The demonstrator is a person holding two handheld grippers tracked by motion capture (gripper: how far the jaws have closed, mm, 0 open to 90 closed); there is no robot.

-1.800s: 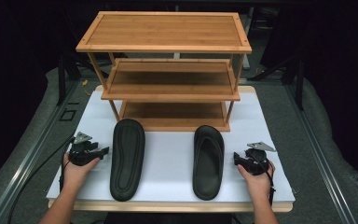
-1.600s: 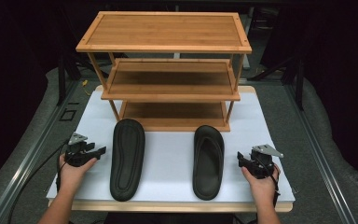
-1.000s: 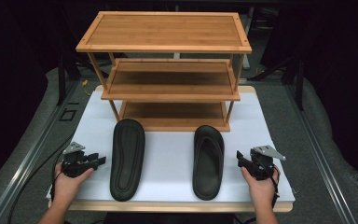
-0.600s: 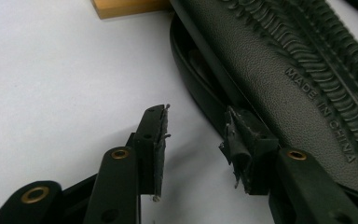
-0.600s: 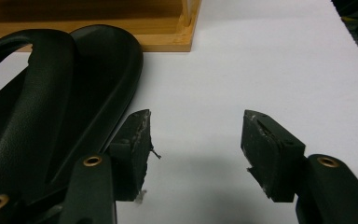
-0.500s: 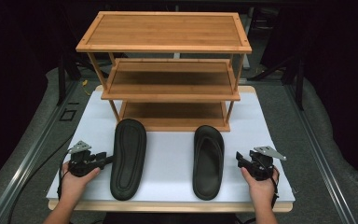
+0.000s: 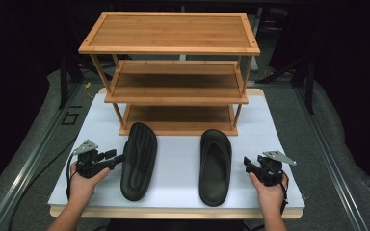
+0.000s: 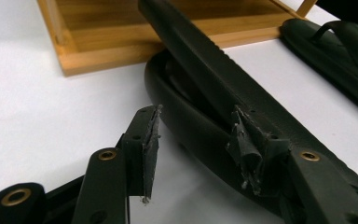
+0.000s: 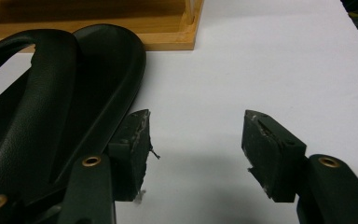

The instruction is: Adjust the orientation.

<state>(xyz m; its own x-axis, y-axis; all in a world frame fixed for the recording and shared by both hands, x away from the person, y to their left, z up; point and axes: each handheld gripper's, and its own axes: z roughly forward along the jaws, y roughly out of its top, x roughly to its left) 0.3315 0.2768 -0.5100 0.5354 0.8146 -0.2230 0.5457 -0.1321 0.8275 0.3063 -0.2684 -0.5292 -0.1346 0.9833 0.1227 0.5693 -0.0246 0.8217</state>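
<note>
Black jaws of the left hand-held gripper (image 8: 196,156) stand open astride the left sandal's (image 7: 138,160) rim, gripping nothing. Right hand-held gripper (image 9: 196,156) gapes empty beside the right sandal (image 7: 215,165) on the white counter (image 7: 178,159), near the bamboo shelf (image 7: 173,72).

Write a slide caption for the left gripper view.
Open left tongs straddling the edge of the upturned left sandal beside the bamboo rack.

Both grippers are held low with jaws spread apart: the left gripper (image 7: 118,158) is turned inward, the right gripper (image 7: 246,162) angled forward.
</note>
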